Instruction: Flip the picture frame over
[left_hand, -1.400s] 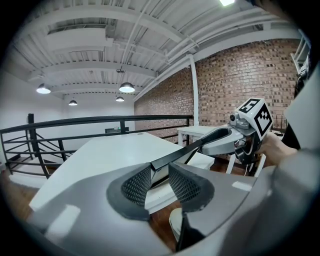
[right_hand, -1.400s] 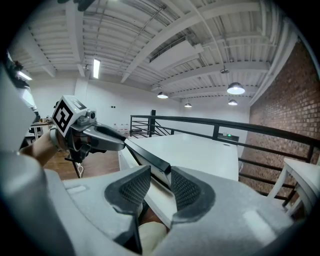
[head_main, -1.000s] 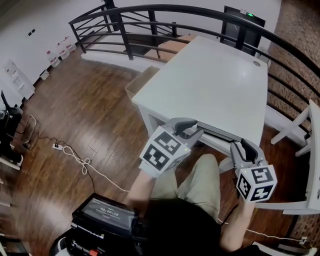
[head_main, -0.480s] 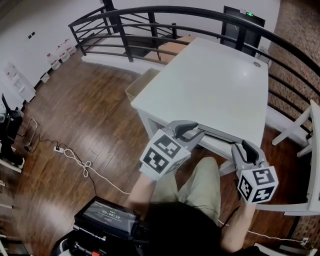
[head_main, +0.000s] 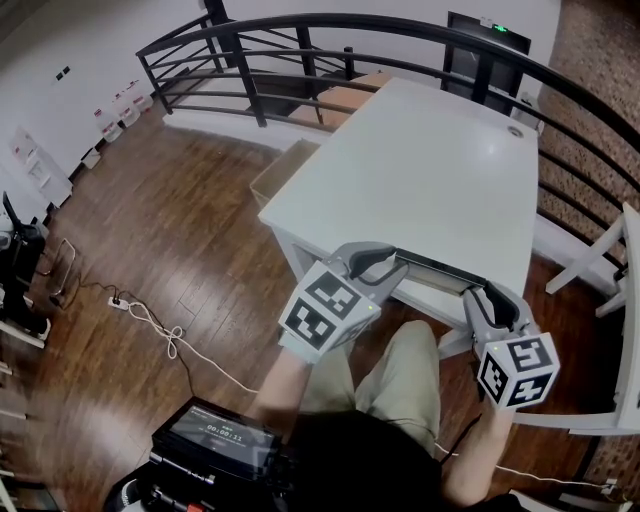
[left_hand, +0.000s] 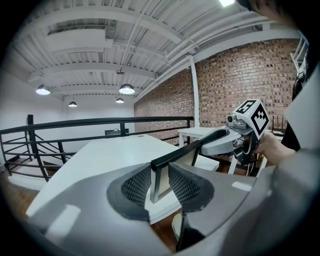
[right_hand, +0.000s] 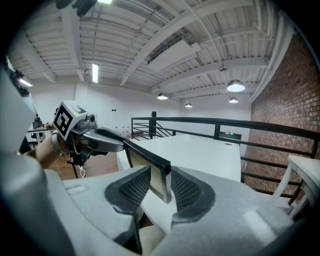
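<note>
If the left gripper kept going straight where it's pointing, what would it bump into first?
The left gripper grips the picture frame, which would go along with it. Ahead and a little lower lies the white table, so it would probably meet that tabletop first, though depth is unclear.

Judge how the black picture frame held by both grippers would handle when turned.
Probably stiff: the picture frame spans straight between left gripper and right gripper without sagging. Possibly slippery: each gripper pinches only a thin end. Perhaps fragile if glazed, which isn't visible.
</note>
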